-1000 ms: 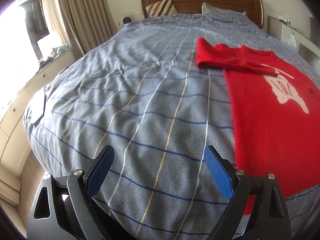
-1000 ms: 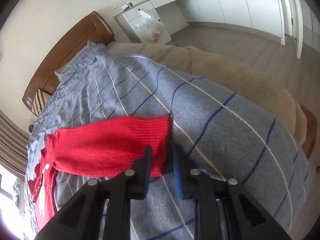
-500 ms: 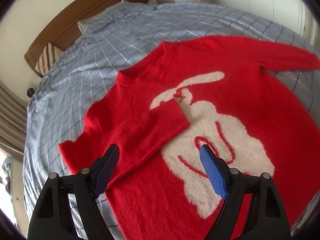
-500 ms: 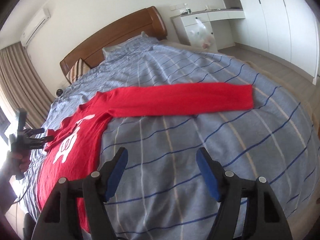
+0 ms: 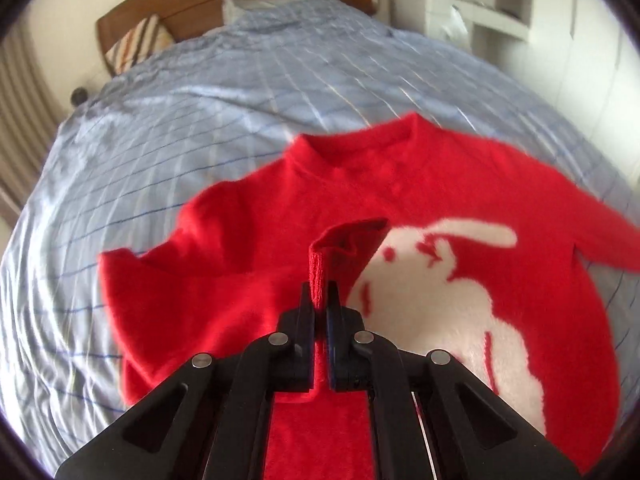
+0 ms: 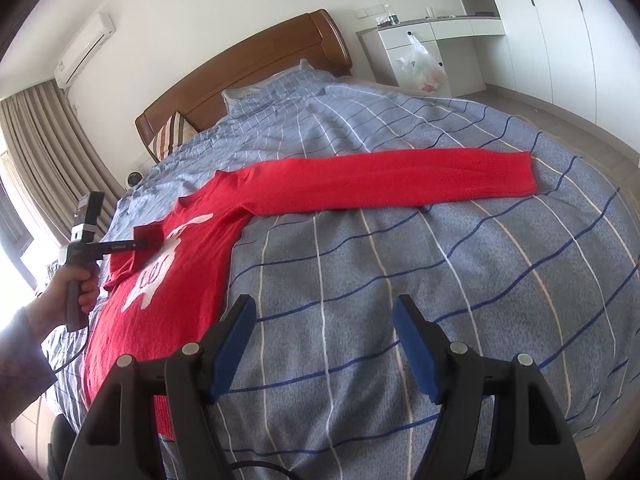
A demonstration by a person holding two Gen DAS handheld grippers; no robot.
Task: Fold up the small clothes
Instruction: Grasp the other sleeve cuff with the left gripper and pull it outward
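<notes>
Bedspread (image 6: 400,280) is carrying sweater (image 5: 460,208) flat; left gripper (image 5: 319,300) is pinching cuff (image 5: 320,272) for folding, right gripper (image 6: 324,344) is hovering w/ jaws wide.

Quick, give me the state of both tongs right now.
Left tongs: shut on the red sweater's sleeve cuff.
Right tongs: open, holding nothing.

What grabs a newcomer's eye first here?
The red sweater with its white rabbit, spread on the blue checked bed. The left gripper pinches one sleeve cuff above the chest, while the other sleeve lies stretched out beyond the open right gripper.
</notes>
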